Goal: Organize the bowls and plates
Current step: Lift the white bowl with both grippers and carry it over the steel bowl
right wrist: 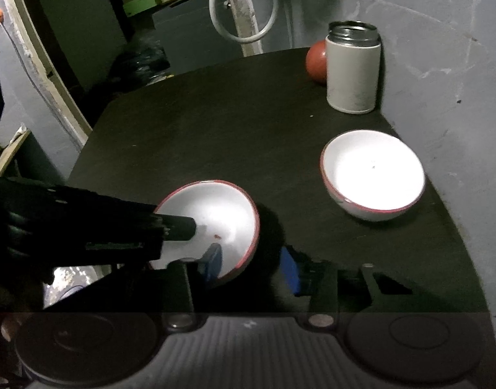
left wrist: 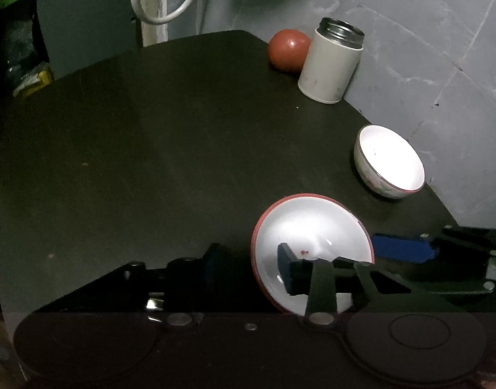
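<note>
A white bowl with a red rim [left wrist: 312, 233] [right wrist: 215, 207] sits near the front of the dark table [left wrist: 150, 146] [right wrist: 215, 123], with small red specks inside. My left gripper [left wrist: 251, 265] is open and straddles the bowl's left rim, one blue pad inside and one outside. My right gripper [right wrist: 251, 265] is open across the opposite rim, one pad inside the bowl. The right gripper's blue finger [left wrist: 400, 248] shows just outside the rim. The left gripper's dark finger [right wrist: 180, 227] reaches into the bowl. A second red-rimmed white bowl [left wrist: 390, 162] [right wrist: 374, 175] stands apart by the wall.
An open white flask with a metal neck [left wrist: 329, 64] [right wrist: 351, 71] stands at the far corner, with a red ball-like object [left wrist: 287, 50] [right wrist: 316, 61] behind it. A grey wall borders the table's right side. The table edge drops off on the left.
</note>
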